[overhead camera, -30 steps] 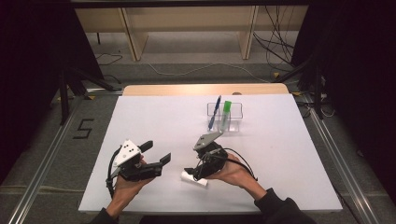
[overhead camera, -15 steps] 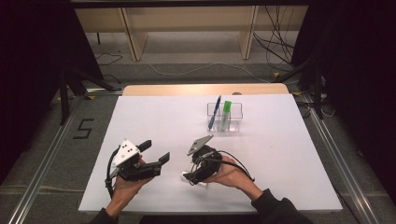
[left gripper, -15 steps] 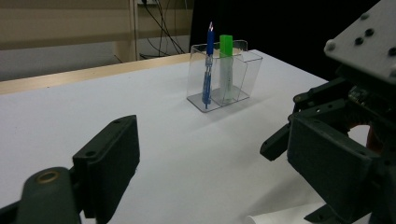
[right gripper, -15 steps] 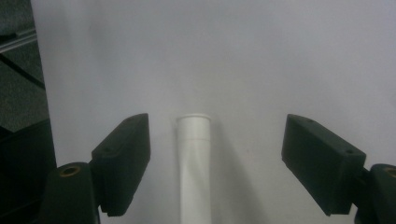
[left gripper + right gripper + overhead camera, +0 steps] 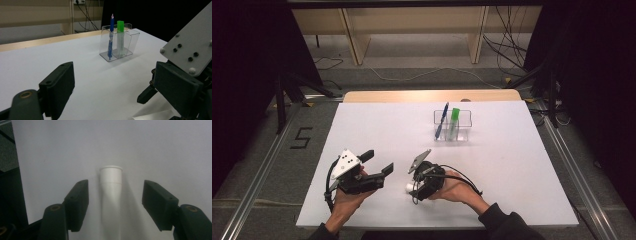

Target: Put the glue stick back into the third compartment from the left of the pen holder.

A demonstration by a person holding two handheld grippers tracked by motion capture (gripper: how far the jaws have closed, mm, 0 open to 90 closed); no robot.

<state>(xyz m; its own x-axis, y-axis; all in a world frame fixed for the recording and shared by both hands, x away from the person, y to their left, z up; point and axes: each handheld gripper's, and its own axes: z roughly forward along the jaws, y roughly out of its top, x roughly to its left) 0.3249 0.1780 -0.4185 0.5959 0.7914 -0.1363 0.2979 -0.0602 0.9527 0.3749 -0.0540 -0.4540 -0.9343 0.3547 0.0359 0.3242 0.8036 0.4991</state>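
While the right gripper (image 5: 412, 189) hangs over the near edge of the table (image 5: 512, 170), a white tube (image 5: 111, 192) lies flat between its jaws, capped end pointing away from the camera in the right gripper view. Those jaws have just been closing, yet bare table shows on both sides of the tube and neither pad touches it. In the high view the tube's end (image 5: 408, 188) pokes out at the gripper's left. The left gripper (image 5: 379, 162) is held just to the left, jaws wide with nothing between them. Toward the far edge, right of the middle, stands a clear holder (image 5: 464, 120) with a blue pen (image 5: 442, 120) and a green-capped marker (image 5: 454, 122) upright in it.
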